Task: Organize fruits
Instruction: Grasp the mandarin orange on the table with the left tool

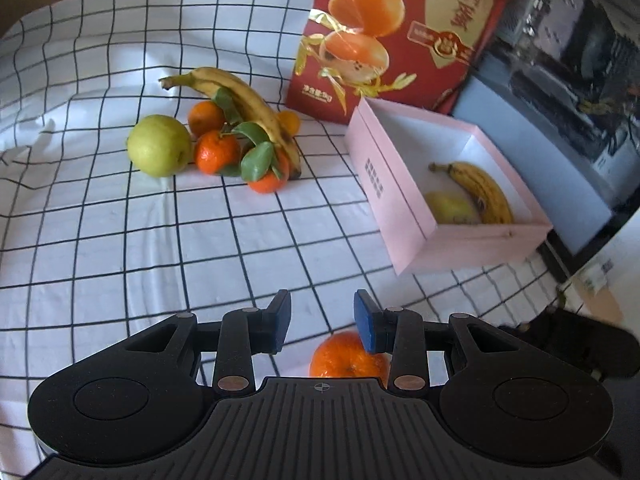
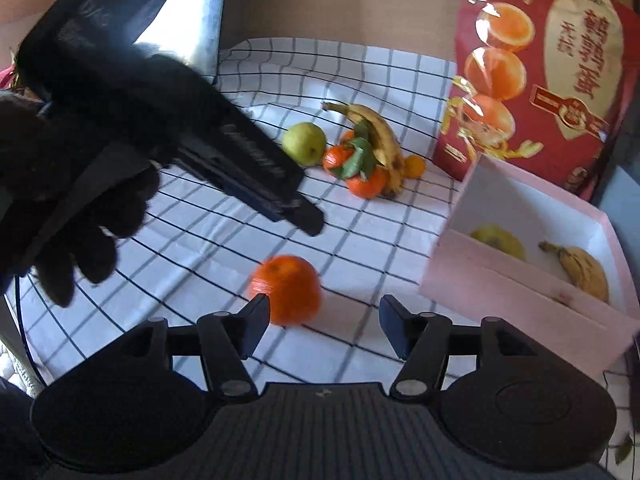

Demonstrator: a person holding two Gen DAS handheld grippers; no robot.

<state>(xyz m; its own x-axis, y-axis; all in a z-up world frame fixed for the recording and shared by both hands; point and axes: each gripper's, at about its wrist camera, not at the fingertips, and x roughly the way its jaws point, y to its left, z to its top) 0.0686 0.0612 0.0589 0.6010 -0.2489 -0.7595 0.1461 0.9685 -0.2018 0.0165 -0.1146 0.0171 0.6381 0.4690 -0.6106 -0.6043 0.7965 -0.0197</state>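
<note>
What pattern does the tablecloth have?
The tablecloth is white with a grid of thin black lines, clearest in the left wrist view.

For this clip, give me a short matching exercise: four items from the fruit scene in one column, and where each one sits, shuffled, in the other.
Things:
1. lone orange
2. green apple
3. pink box
4. red carton

Places:
A. left end of the fruit pile
B. standing behind the pink box
C. on the cloth just ahead of the right tongs, apart from the pile
D. holding a banana and a yellowish fruit

Pairs: 1-C, 2-A, 3-D, 4-B
</note>
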